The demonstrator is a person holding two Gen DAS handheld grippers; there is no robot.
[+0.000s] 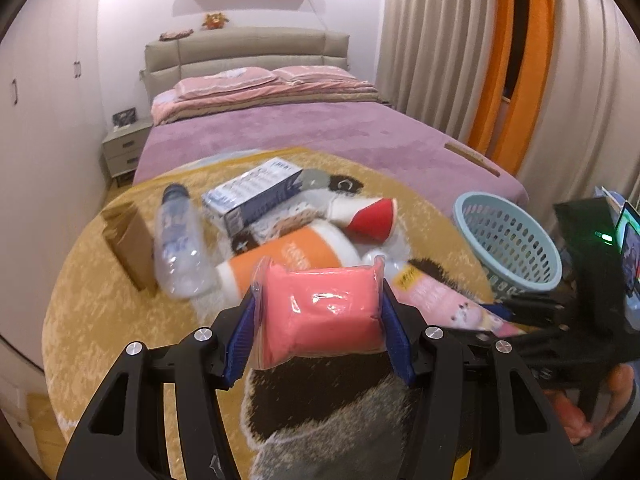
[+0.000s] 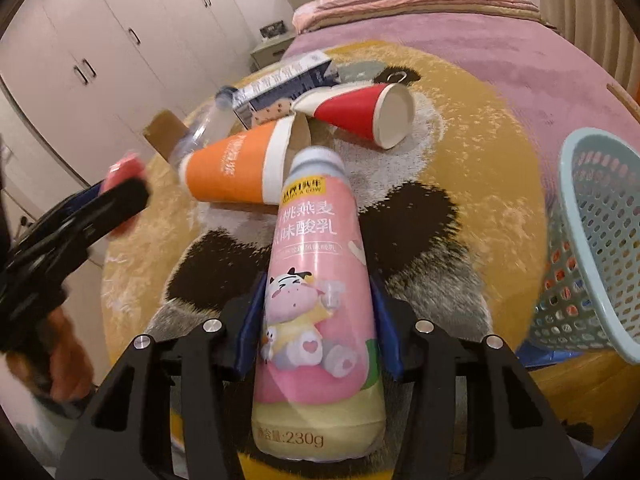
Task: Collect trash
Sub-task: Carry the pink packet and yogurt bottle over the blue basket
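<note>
Trash still litters the round rug (image 1: 80, 280) on the bed: an orange cup (image 2: 236, 168), a red cup (image 2: 360, 114), a clear bottle (image 1: 178, 248), a carton (image 1: 252, 196) and a brown box (image 1: 130, 240), while coloured scraps show through the mesh of the blue basket (image 2: 592, 240). The left gripper (image 1: 318, 320) has its fingers narrowed on a pink packet (image 1: 320, 312), held above the rug. The right gripper (image 2: 316, 320) has its fingers against the sides of a pink yogurt bottle (image 2: 316, 280), so both await the basket.

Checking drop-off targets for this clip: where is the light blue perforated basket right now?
The basket sits at the right edge of the right wrist view, on the round rug covering the bed, right of the red paper cup; the left wrist view shows it right too.
</note>
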